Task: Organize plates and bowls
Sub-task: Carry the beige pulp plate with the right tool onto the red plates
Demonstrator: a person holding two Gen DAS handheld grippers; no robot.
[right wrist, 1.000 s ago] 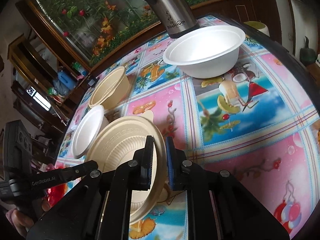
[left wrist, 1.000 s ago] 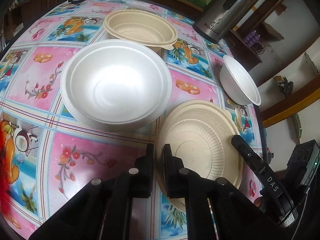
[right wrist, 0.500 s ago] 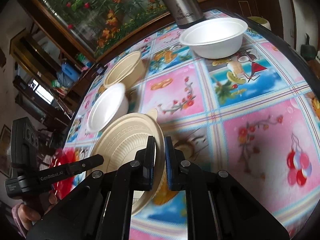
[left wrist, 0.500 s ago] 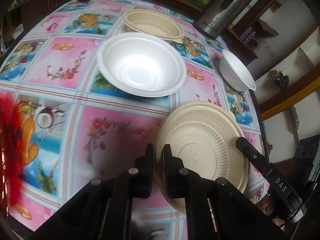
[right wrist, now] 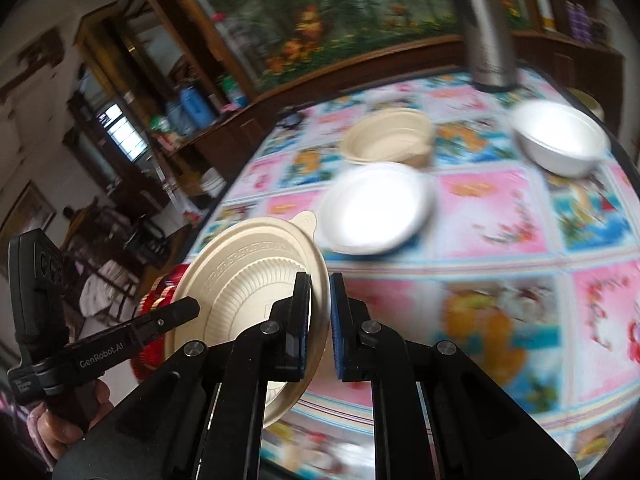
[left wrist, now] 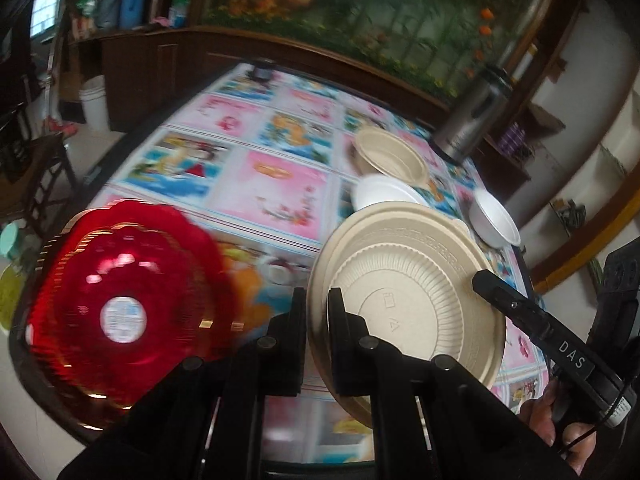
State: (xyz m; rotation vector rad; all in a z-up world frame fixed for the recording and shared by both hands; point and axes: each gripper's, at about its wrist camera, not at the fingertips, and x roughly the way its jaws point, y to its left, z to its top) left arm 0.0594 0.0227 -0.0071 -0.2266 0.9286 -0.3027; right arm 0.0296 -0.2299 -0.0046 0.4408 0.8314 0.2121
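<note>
A ribbed beige plate (left wrist: 408, 280) hangs tilted above the table, gripped from two sides. My left gripper (left wrist: 316, 300) is shut on its left rim. My right gripper (right wrist: 319, 284) is shut on the opposite rim of the same beige plate (right wrist: 248, 280). A red scalloped plate (left wrist: 128, 304) lies at the table's near left edge, below and left of the carried plate. Further back stand a wide white bowl (left wrist: 384, 194), a beige bowl (left wrist: 390, 156) and a smaller white bowl (left wrist: 496, 220).
A flowered tablecloth (left wrist: 272, 184) covers the round table. A steel thermos (left wrist: 468, 120) stands at the far right edge. A wooden cabinet and an aquarium run along the back. A chair and a white bucket (left wrist: 94, 100) stand on the floor to the left.
Both grippers have lifted the beige plate and carried it left, away from the bowls. The red plate has come into the left wrist view. The bowls have not moved.
</note>
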